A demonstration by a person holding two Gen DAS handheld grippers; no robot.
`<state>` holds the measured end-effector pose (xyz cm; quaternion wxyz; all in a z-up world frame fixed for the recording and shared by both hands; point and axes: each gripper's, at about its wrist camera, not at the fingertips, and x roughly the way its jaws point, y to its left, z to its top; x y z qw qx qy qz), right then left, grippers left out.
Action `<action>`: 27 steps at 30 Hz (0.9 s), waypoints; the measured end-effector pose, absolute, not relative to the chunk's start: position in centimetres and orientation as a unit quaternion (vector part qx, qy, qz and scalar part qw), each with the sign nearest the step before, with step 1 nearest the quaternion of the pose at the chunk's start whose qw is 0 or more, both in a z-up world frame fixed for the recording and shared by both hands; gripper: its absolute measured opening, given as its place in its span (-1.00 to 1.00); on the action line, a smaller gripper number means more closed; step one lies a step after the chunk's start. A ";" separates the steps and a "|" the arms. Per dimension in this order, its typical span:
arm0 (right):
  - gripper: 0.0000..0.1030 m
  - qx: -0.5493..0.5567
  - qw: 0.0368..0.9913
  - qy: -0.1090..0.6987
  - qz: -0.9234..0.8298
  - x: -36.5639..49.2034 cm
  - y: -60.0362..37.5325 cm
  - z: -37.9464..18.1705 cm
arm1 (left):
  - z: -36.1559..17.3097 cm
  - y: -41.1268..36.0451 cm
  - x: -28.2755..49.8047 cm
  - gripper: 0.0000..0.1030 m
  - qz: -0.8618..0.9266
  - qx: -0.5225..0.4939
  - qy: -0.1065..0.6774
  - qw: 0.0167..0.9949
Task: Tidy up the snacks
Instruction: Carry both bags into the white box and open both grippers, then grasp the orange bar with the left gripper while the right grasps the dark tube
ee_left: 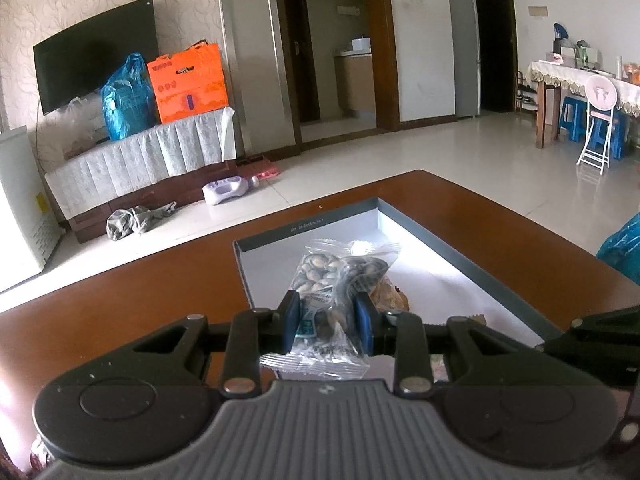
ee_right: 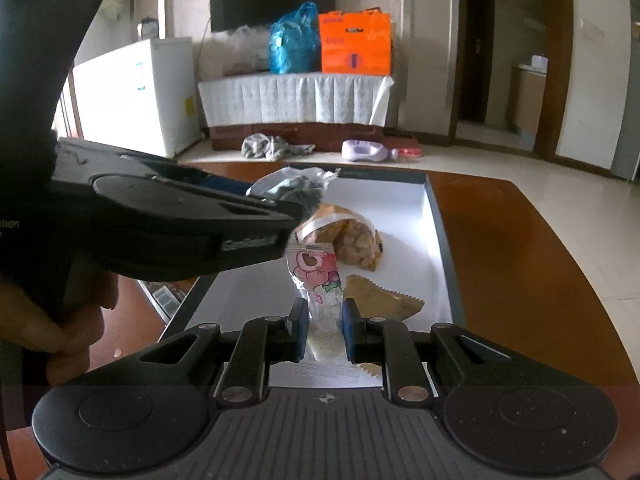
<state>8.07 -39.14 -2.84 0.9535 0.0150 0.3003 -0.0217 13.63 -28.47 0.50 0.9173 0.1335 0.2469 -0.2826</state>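
Clear plastic crinkles between the blue pads of the left tongs (ee_left: 327, 322), which are clamped on a see-through seed packet (ee_left: 332, 280). The packet runs forward from the pads, its far end out over the near left corner of the grey tray (ee_left: 472, 246), and its sealed near edge sticks back toward the camera. The right tongs (ee_right: 325, 330) are pinched tight on a pink cartoon snack wrapper (ee_right: 316, 276) that stands up between their pads, above the tray's near end. On the tray's white floor, just past the right tongs, lie a bag of brown snacks (ee_right: 352, 240) and a flat tan sachet (ee_right: 380, 300), the sachet just right of the held wrapper. The tray sits on the brown counter (ee_right: 520, 260). A hand (ee_right: 60, 328) grips the left tool's handle.
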 end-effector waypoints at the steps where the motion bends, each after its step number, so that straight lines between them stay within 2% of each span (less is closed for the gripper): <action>1: -0.61 0.014 0.953 0.302 -0.023 8.2 -39.1 -2.9 | 0.4 -28.5 13.7 -0.46 -0.286 0.131 0.247 0.916; 7: -0.55 0.009 0.955 0.297 -0.025 8.5 -38.6 -3.0 | 0.4 -28.5 13.4 -0.39 -0.293 0.127 0.244 0.916; 9: -0.52 0.006 0.955 0.297 -0.024 8.3 -38.5 -3.1 | 0.4 -28.3 13.3 -0.23 -0.294 0.128 0.243 0.915; 11: -0.43 0.005 0.955 0.294 -0.021 8.3 -38.3 -3.0 | 0.5 -28.3 12.9 0.09 -0.289 0.132 0.230 0.920; 12: -0.32 0.004 0.956 0.292 -0.020 8.0 -38.4 -3.0 | 0.7 -28.2 12.7 0.17 -0.287 0.132 0.223 0.922; 13: -0.25 0.004 0.958 0.287 -0.019 7.8 -38.4 -2.9 | 0.8 -28.1 12.6 0.34 -0.288 0.129 0.217 0.924; 14: -0.08 0.005 0.960 0.281 -0.018 7.6 -38.3 -2.7 | 0.9 -27.8 12.2 0.48 -0.289 0.125 0.213 0.925; 15: 0.08 0.005 0.961 0.276 -0.017 7.4 -38.3 -2.5 | 1.1 -27.7 12.1 0.53 -0.289 0.122 0.209 0.926; 16: 0.15 0.004 0.962 0.271 -0.017 7.3 -38.3 -2.4 | 1.2 -27.5 11.9 0.60 -0.288 0.120 0.205 0.928; 23: 0.38 -0.002 0.969 0.248 -0.010 6.2 -37.7 -1.6 | 2.6 -25.7 10.9 0.63 -0.267 0.106 0.193 0.938; 27: 0.40 -0.008 0.971 0.240 -0.005 6.1 -36.9 -1.2 | 3.2 -22.8 11.0 0.63 -0.236 0.085 0.193 0.949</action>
